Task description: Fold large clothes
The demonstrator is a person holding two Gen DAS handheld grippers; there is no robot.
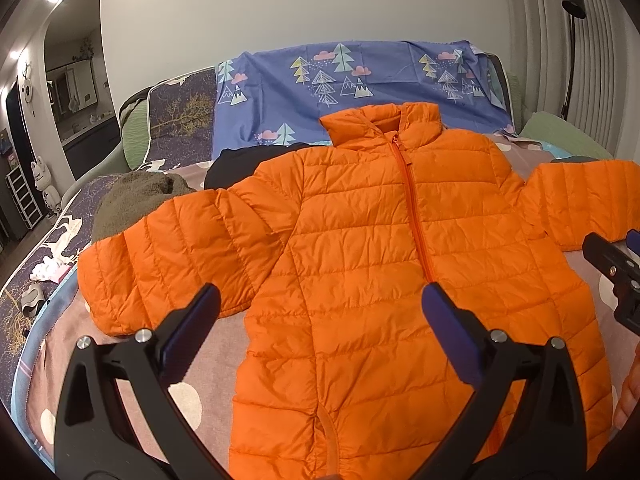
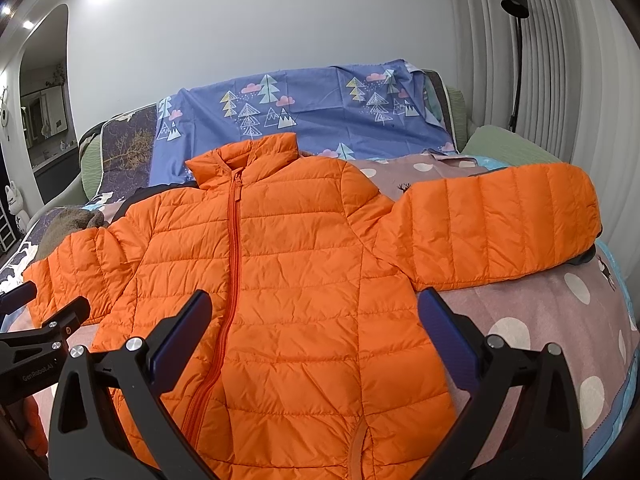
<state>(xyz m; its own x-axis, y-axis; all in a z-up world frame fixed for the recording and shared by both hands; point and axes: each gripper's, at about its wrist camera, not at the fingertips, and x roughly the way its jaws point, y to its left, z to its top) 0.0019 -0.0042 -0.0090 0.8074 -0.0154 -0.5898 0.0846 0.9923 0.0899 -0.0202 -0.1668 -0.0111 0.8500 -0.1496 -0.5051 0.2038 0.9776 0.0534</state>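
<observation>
A bed covered by a mauve polka-dot sheet (image 2: 520,312) stands against a white wall, with a blue tree-print cloth (image 1: 360,76) draped at its head. An orange puffer jacket (image 1: 380,240) lies flat on the sheet, zipped, sleeves out to both sides. The left gripper (image 1: 320,304) and right gripper (image 2: 316,310) hang above its lower half, both spread wide and holding nothing.

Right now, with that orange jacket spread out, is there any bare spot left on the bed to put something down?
Yes. The dotted bedcover is bare below the jacket's right-side sleeve, beside the orange jacket. A smaller strip shows under the other sleeve. Behind that sleeve it is crowded: a brown fleece garment and dark clothing. Both grippers, left and right, are open.
</observation>
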